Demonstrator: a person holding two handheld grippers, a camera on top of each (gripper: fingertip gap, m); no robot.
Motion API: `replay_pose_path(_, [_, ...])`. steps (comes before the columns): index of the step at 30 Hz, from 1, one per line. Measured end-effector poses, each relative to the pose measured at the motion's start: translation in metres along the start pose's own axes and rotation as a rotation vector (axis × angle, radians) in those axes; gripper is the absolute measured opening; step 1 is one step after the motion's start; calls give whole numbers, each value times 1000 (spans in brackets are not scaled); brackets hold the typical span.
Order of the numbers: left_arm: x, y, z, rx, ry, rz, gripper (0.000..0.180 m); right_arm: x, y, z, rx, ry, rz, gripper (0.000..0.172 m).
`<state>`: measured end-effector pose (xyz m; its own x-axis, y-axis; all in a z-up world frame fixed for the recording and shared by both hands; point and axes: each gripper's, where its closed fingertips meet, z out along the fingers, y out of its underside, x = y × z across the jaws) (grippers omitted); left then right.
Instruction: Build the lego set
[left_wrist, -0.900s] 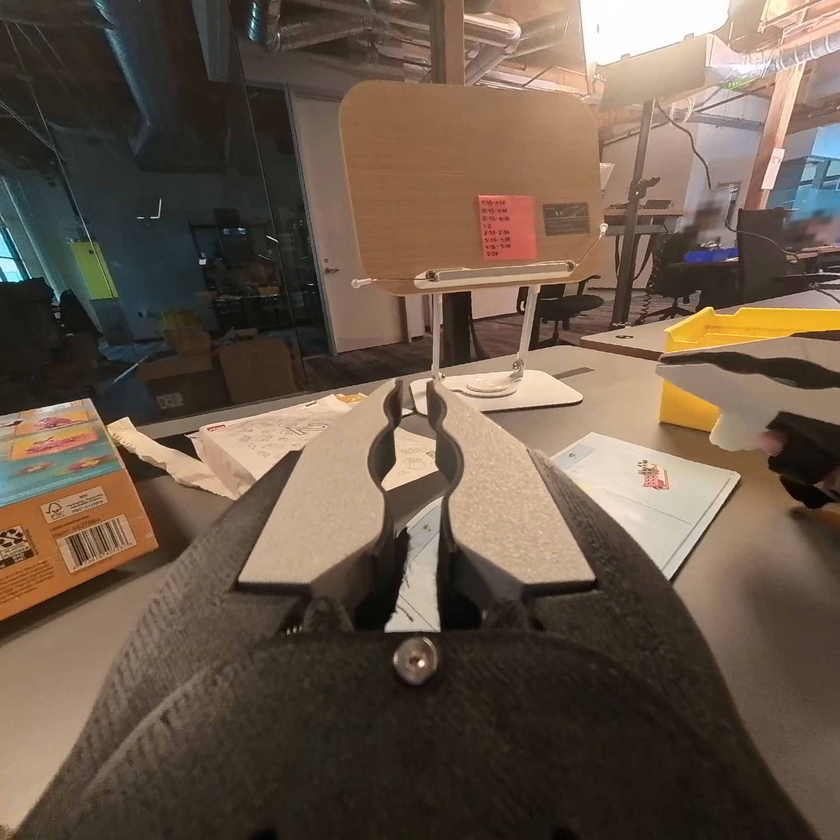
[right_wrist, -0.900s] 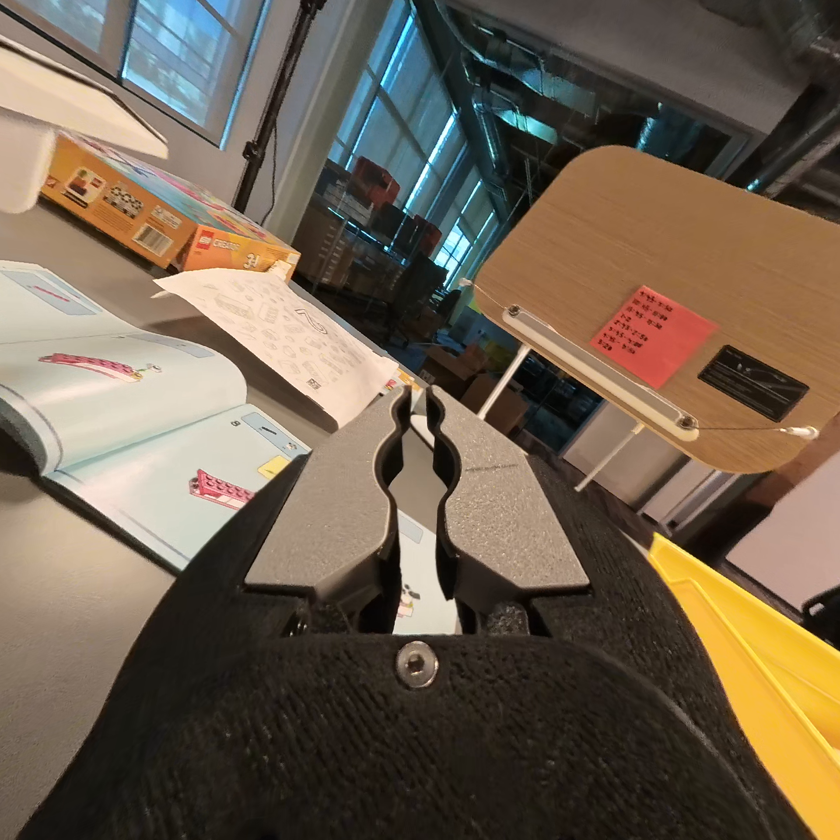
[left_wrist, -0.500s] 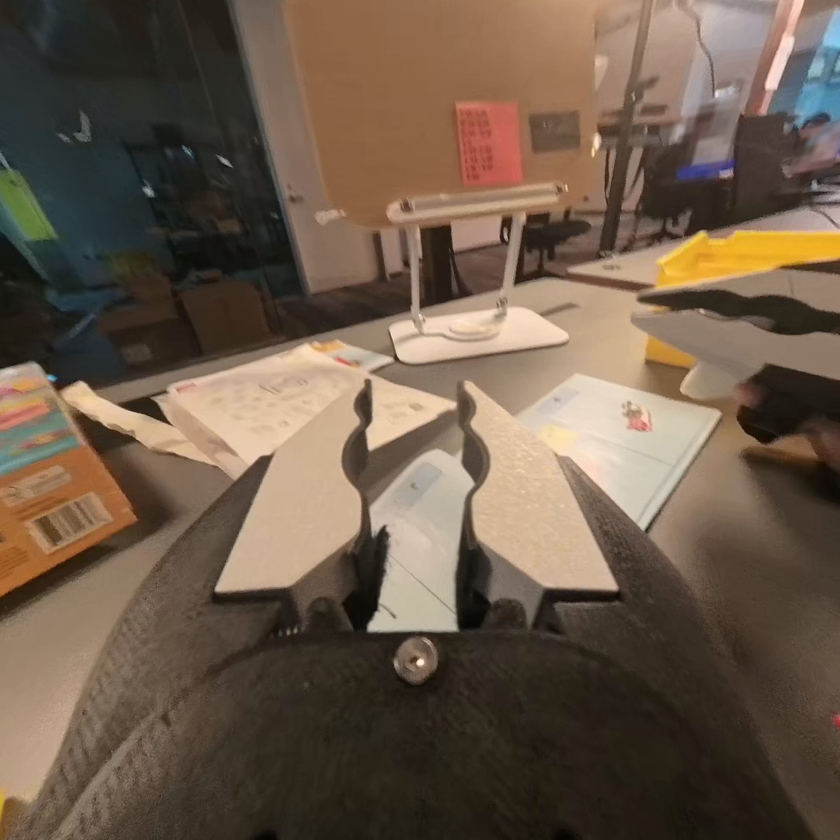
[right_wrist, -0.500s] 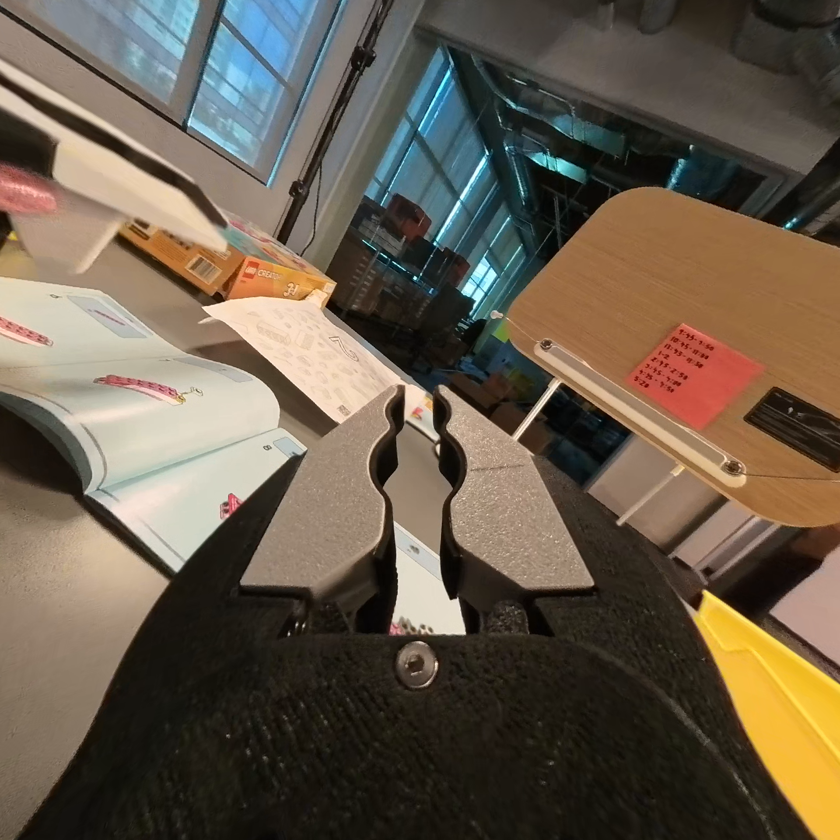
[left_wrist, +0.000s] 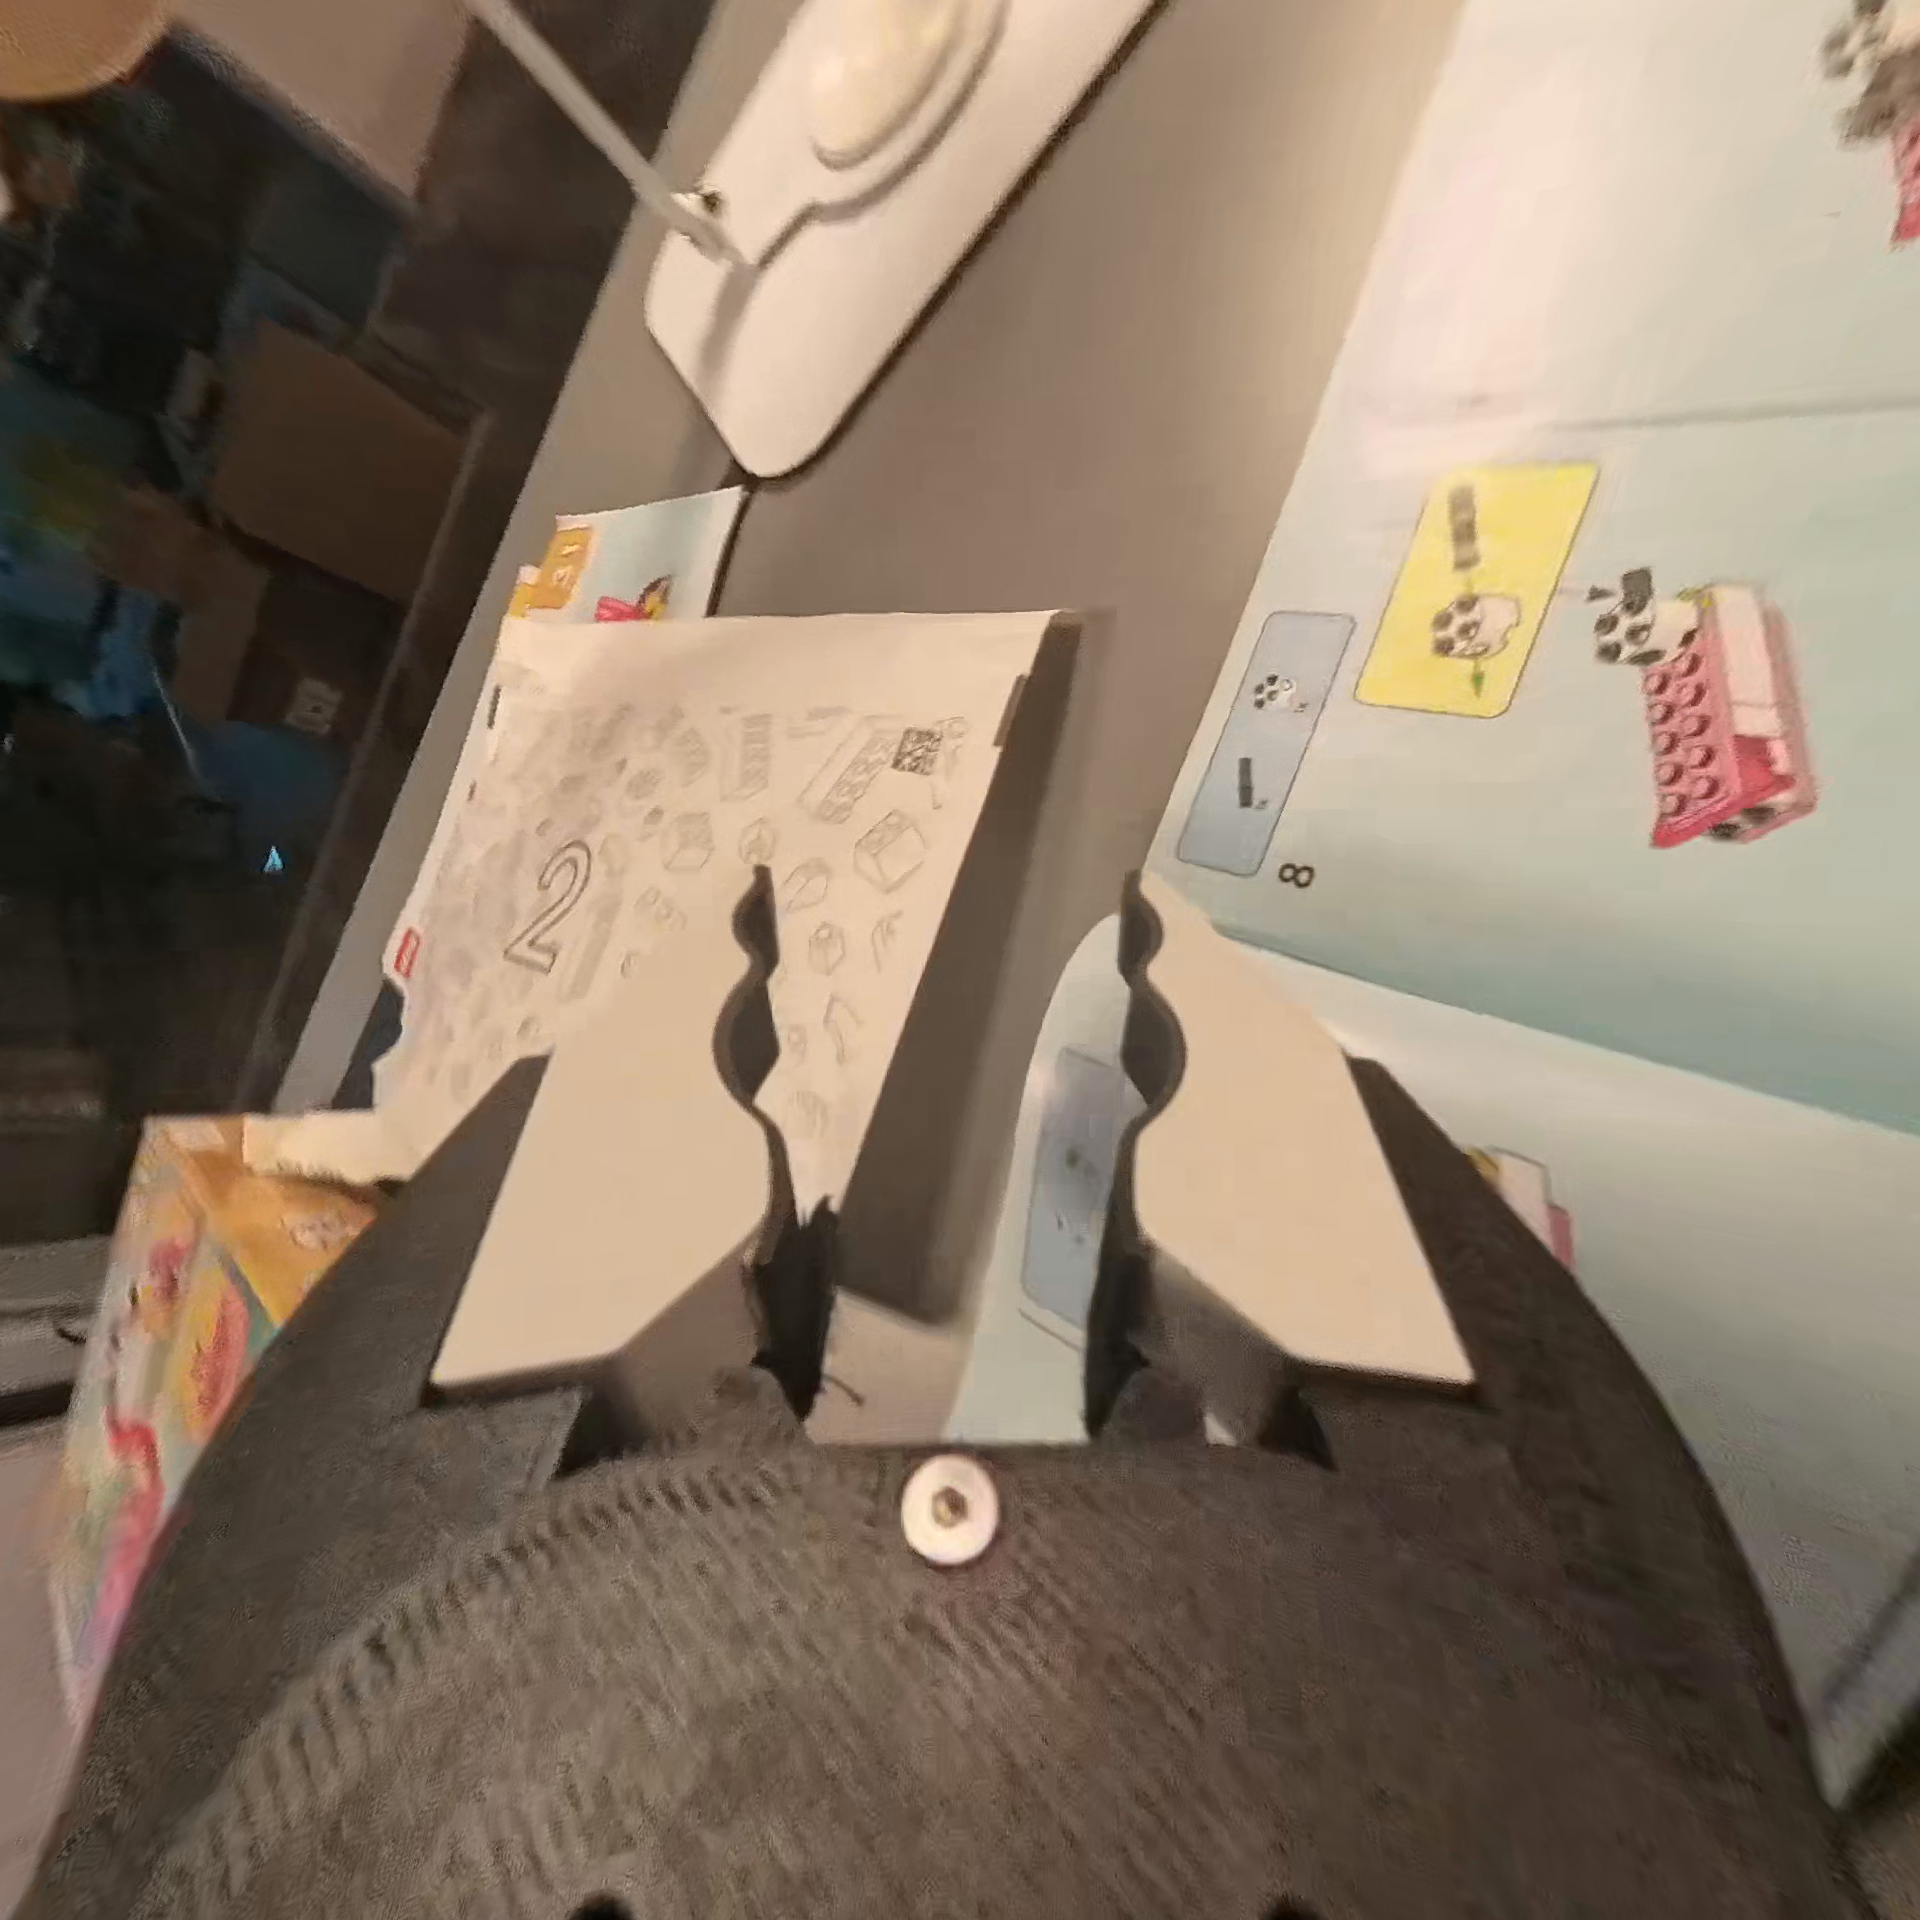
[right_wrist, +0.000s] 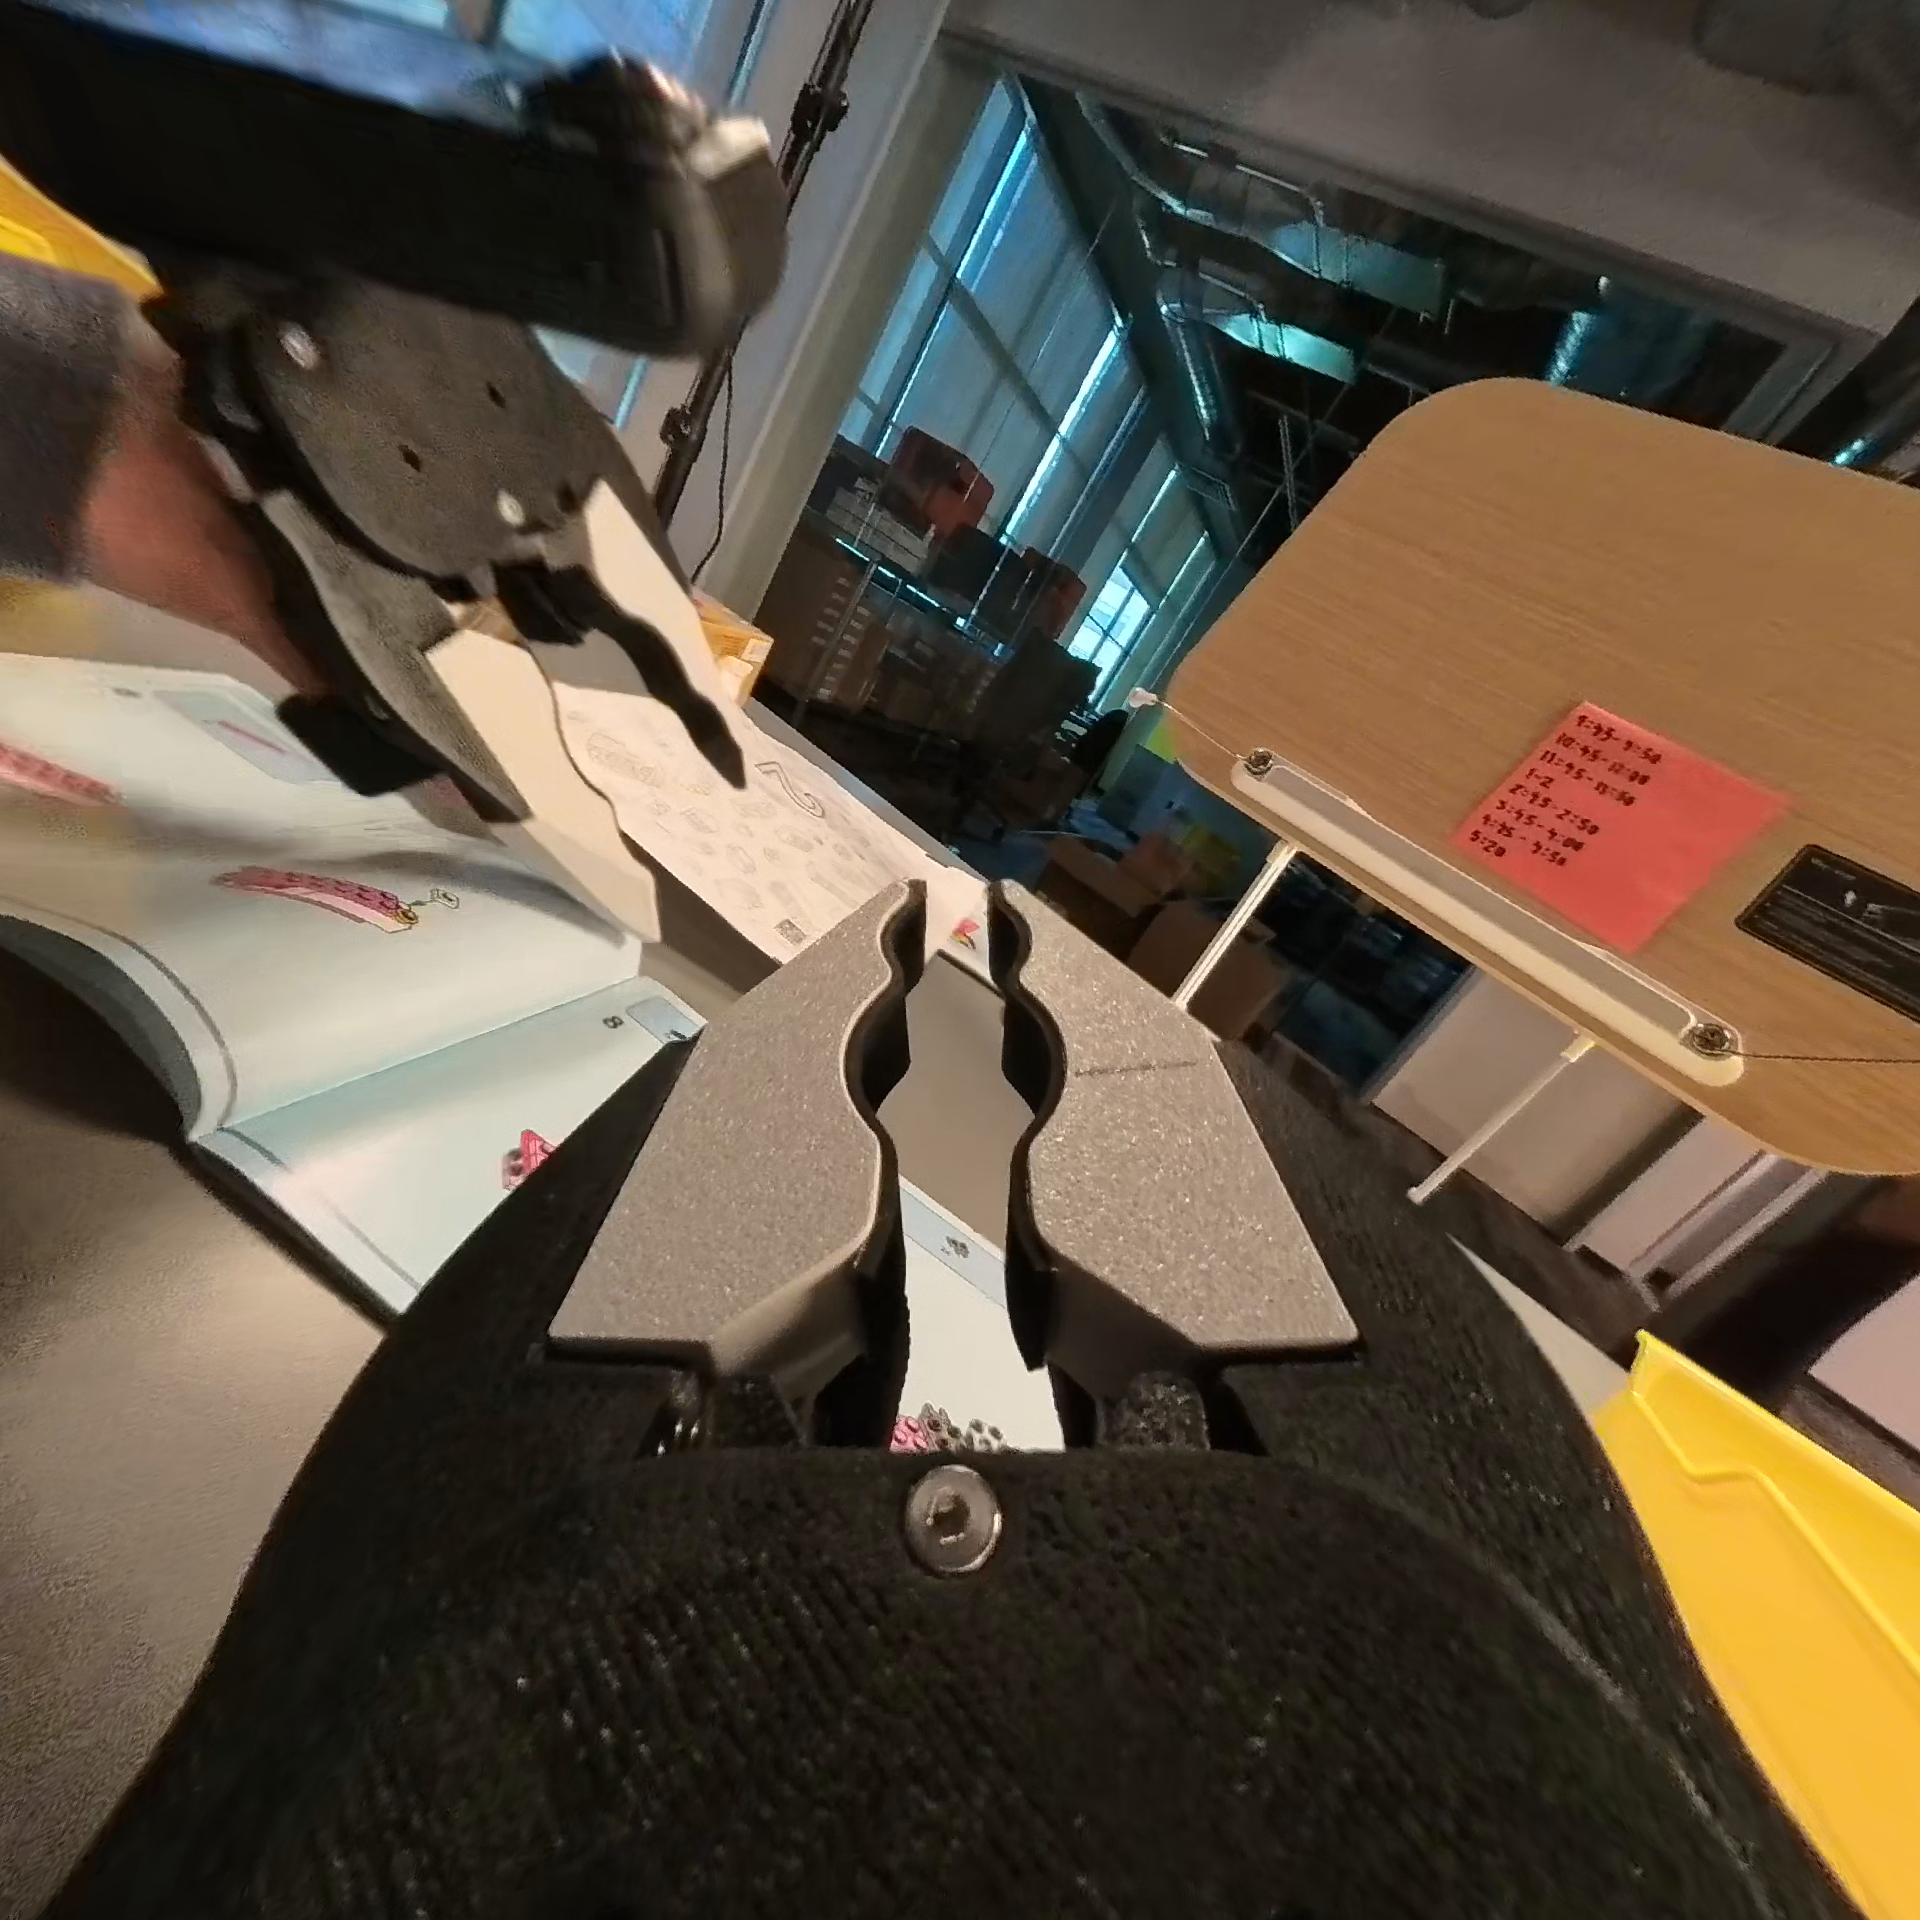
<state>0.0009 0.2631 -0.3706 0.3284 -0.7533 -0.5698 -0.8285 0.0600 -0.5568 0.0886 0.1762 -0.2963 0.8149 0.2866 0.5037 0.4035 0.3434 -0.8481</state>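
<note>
Above the open booklet (left_wrist: 1621, 312), the left gripper's (left_wrist: 940, 894) fingers spread empty; the right gripper's (right_wrist: 956, 904) nearly meet, empty.

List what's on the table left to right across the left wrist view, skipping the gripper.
Colourful toy box → white printed paper bag → open light-blue instruction booklet. The white stand base sits farther back, above the bag-booklet gap.

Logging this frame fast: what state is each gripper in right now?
Left gripper: jaws wide open, holding nothing, over the white printed sheet.
Right gripper: jaws nearly closed with a narrow gap, nothing between them.
</note>
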Motion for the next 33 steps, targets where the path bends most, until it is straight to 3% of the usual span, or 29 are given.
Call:
replay_pose_path(8, [8,-7,41,-68,89,213,44,-5,9,7,-52,-37,5,15])
replay_pose_path(16, [-2,-4,55,-9,-20,349,18,-28,36,41,-172,-275,-160,26])
replay_pose_path(18, [-4,-6,52,20,-74,394,0,-30,44,53,-195,-321,-184,26])
replay_pose_path(22, [-15,-14,33,112,-183,407,0,-33,51,76,-183,-371,-281,26])
replay_pose_path(26, [-17,-18,16,204,-182,309,0,-41,52,93,-145,-378,-405,21])
replay_pose_path(33, [-17,-17,6,254,-183,295,0,-58,56,109,-111,-378,-648,11])
